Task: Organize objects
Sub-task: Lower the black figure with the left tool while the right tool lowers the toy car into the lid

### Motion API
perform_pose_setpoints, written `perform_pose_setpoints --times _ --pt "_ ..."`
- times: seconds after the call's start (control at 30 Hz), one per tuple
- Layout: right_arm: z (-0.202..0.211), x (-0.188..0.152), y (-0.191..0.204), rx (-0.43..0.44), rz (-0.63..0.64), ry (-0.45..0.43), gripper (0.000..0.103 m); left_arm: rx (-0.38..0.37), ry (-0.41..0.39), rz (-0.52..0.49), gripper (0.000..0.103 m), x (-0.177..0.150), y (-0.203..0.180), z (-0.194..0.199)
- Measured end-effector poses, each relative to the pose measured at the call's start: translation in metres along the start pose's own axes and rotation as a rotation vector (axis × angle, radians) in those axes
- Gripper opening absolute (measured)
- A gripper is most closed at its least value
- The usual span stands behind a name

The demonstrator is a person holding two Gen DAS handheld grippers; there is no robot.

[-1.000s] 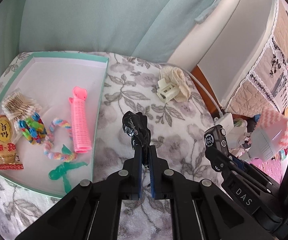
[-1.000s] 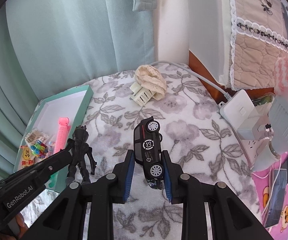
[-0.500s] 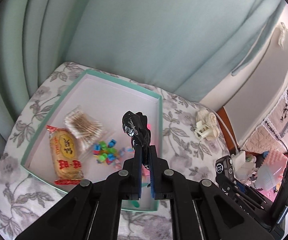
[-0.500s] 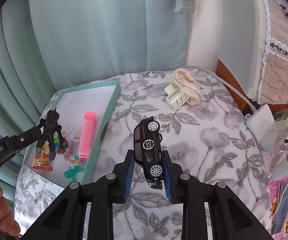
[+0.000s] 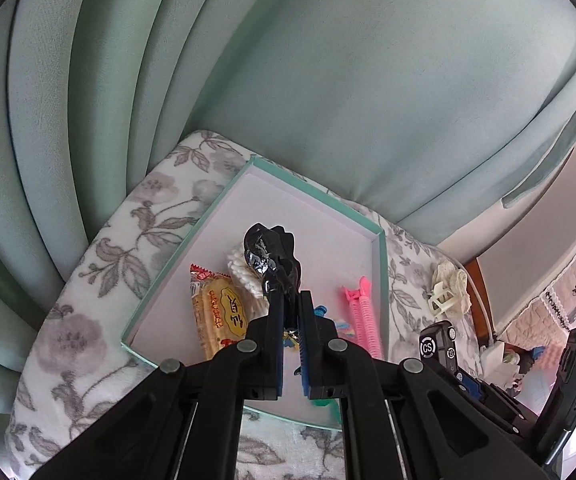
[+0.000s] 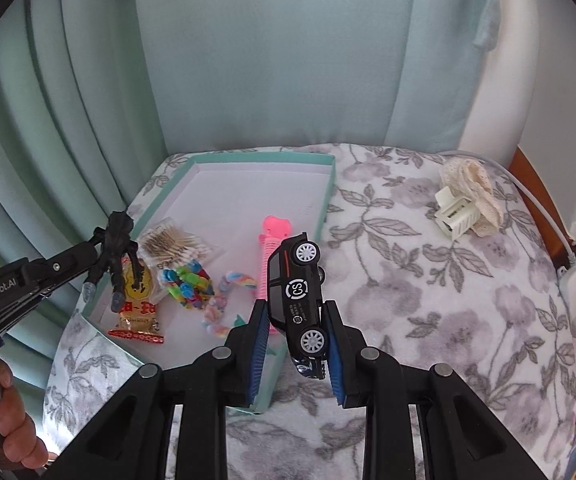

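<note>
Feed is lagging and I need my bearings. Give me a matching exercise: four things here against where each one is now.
1. black figure
2. toy car
3. pink hair roller
4. lace-covered clip

A. lying in the teal tray
B. clamped in the right gripper
C. on the floral cloth, outside the tray
D. clamped in the left gripper

Pairs: 1-D, 2-B, 3-A, 4-C

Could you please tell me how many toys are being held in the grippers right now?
2. A black figure is clamped in the left gripper above the teal tray; a black toy car is clamped in the right gripper beside the tray's right edge.
</note>
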State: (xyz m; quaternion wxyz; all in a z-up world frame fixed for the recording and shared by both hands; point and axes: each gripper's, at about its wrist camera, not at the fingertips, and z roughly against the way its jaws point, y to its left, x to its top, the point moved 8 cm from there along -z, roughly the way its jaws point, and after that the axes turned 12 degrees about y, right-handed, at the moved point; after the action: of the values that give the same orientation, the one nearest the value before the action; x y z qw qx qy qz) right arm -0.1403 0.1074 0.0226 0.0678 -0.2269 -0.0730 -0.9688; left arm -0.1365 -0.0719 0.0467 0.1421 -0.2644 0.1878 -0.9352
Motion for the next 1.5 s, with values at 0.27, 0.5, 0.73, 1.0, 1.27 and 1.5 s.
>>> perform_pose_setpoints --times 0.27,0.5,0.73,1.0,1.27,1.5 --pt "-0.020 0.005 0.031 0.029 0.055 0.035 0.028 -0.024 0.017 0.004 0.006 -0.002 0.004 -0.008" --pt "-0.039 0.003 0.044 0.034 0.088 0.072 0.029 -0.032 0.053 0.015 0.006 -0.009 0.008 -0.022" --pt "-0.056 0.000 0.047 0.028 0.097 0.109 0.029 -0.012 0.102 0.014 0.006 -0.017 0.009 -0.037" --pt "-0.058 -0.001 0.045 0.024 0.098 0.120 0.029 -0.005 0.125 0.015 0.007 -0.020 0.006 -0.041" --pt "-0.049 -0.003 0.045 0.016 0.101 0.117 0.038 0.013 0.134 0.000 0.015 -0.018 0.003 -0.035" --pt "-0.025 -0.001 0.042 0.024 0.091 0.075 0.039 0.025 0.117 -0.032 0.021 -0.018 -0.009 -0.019"
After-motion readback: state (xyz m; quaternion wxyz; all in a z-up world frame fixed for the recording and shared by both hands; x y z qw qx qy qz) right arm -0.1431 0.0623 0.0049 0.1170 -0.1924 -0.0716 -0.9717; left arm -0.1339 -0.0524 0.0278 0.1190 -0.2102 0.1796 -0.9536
